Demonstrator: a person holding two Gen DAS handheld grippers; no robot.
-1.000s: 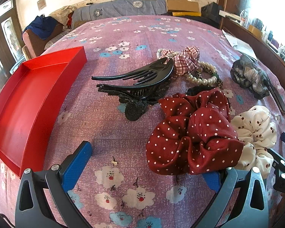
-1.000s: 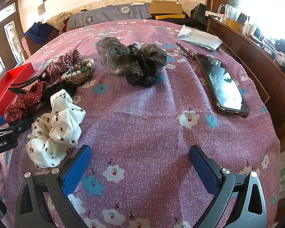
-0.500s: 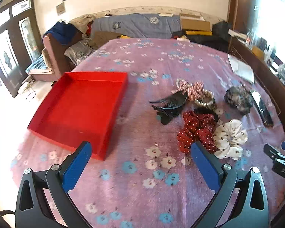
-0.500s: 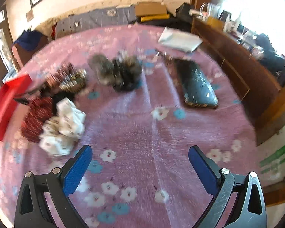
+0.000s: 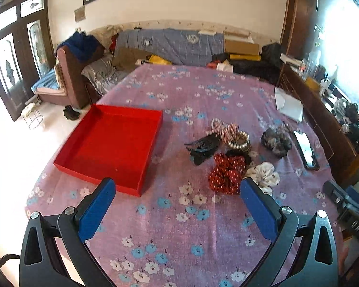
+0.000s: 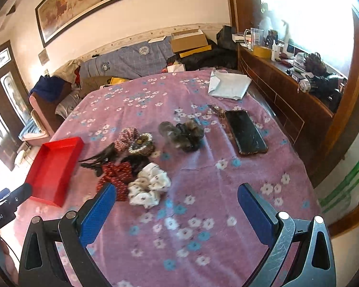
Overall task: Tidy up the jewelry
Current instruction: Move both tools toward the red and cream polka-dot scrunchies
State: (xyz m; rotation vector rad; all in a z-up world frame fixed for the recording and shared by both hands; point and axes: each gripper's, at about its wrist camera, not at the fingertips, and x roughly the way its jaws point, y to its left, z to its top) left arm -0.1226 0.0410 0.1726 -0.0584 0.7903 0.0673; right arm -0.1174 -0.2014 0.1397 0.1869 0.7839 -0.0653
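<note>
Centre-right of left-wrist frame: dark-red polka-dot fabric scrunchie (image 5: 228, 173) beside empty red shallow tray (image 5: 112, 143). Soft, light, squashy; pinch bunched edge. Left gripper (image 5: 178, 212), right gripper (image 6: 177, 211) both spread wide, empty.

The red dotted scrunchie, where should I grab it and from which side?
Pinch the near puffy edge of the red dotted scrunchie, probably coming from above with the left gripper, which is open and nearest. It lies flat and soft on the cloth, with the white scrunchie tight against its right, so stay toward its left.
</note>
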